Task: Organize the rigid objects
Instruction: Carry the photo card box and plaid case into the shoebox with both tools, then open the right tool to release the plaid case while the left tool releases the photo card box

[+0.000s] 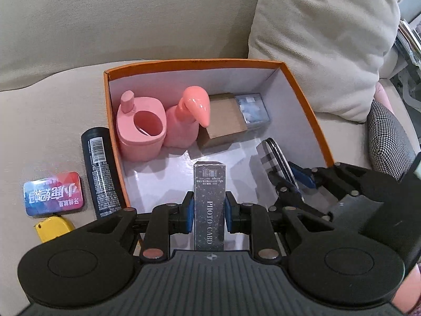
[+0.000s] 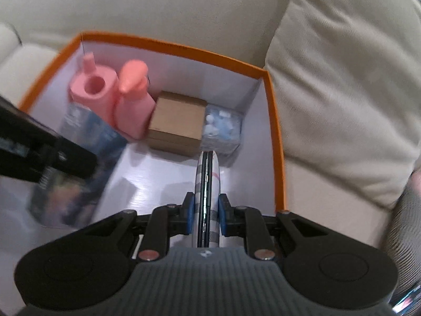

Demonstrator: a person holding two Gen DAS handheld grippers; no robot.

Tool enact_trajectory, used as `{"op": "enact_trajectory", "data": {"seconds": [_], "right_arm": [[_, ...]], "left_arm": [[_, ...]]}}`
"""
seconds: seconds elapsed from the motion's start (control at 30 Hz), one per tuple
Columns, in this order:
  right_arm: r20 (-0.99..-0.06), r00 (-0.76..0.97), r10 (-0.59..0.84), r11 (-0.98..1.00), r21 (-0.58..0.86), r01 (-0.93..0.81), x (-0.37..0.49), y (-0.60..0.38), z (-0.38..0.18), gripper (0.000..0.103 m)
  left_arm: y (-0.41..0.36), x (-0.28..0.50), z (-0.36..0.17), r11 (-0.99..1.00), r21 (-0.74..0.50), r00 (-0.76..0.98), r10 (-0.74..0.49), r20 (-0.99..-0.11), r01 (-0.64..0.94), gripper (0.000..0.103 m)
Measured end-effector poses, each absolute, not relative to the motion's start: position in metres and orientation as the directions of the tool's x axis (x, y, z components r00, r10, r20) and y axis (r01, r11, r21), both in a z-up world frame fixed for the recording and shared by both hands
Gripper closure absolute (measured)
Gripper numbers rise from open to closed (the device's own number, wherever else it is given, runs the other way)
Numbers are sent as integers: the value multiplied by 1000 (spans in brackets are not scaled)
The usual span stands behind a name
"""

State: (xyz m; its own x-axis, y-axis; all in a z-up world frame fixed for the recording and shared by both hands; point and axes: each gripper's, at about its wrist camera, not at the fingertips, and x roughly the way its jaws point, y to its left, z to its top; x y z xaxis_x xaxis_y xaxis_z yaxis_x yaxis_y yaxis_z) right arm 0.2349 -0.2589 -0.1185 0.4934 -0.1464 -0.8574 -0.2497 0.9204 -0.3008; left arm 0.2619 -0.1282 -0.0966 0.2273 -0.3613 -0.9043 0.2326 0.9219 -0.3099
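**Both grippers loaded over the orange box**

The left gripper has its fingers clamped on a dark "PHOTO CARD" box, held above the orange box on the sofa. The right gripper pinches a checked round compact edge-on — just short of the brown carton.

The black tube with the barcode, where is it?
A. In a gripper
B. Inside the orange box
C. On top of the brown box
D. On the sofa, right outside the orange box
D: the black tube lies on the beige sofa seat against the outer left wall of the orange box, beside the colourful tin.
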Motion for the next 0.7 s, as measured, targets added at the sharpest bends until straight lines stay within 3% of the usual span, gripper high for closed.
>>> {"op": "enact_trajectory", "data": {"seconds": [0.27, 0.7], "right_arm": [[-861, 471, -193, 877, -366, -311, 232, -247, -139, 81], [-925, 370, 89, 978, 11, -208, 228, -283, -125, 72]], "left_arm": [[-123, 261, -95, 920, -312, 235, -366, -900, 239, 78], [-125, 261, -95, 901, -347, 219, -405, -887, 261, 78]]}}
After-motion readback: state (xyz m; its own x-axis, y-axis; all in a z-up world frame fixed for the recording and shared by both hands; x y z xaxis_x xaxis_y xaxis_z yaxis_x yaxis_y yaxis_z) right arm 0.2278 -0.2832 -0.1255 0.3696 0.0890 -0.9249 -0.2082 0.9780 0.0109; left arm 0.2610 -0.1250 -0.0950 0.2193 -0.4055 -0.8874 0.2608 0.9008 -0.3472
